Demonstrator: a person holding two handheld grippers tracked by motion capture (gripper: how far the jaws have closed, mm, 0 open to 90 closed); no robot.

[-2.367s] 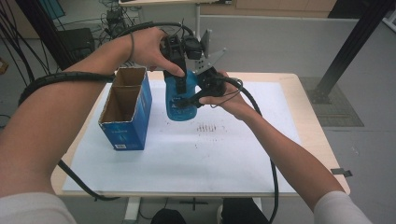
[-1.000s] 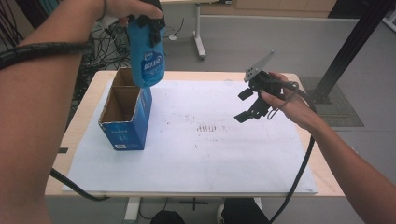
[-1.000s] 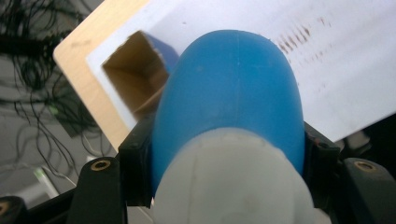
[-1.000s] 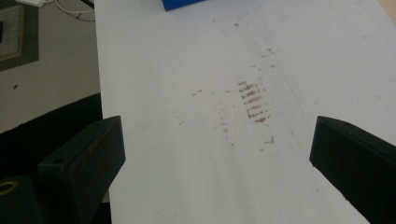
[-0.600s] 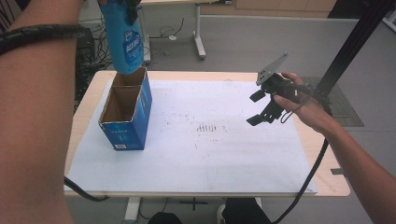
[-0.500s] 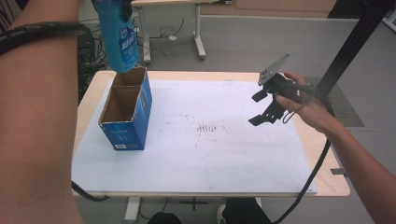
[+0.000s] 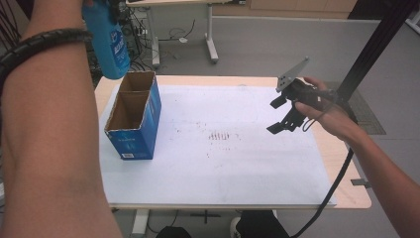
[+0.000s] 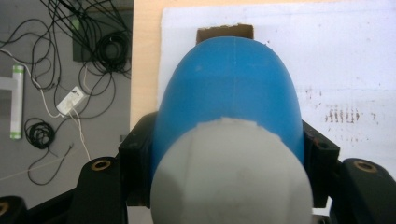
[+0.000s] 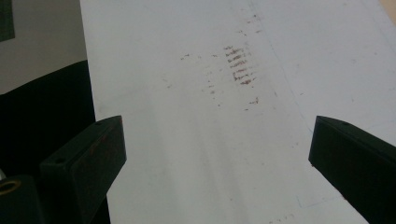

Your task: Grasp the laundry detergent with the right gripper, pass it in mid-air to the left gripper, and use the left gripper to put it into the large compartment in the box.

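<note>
Item: blue bottle, held aloft above the open blue carton.
Left gripper fingers clenched on the bottle; right gripper fingers spread wide, grasping nothing, over the white-covered table.

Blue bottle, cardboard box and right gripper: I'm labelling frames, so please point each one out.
blue bottle (image 7: 110,47), high view, on its label side.
cardboard box (image 7: 138,136), high view, on its blue front wall.
right gripper (image 7: 277,115), high view, between its open jaws.
</note>
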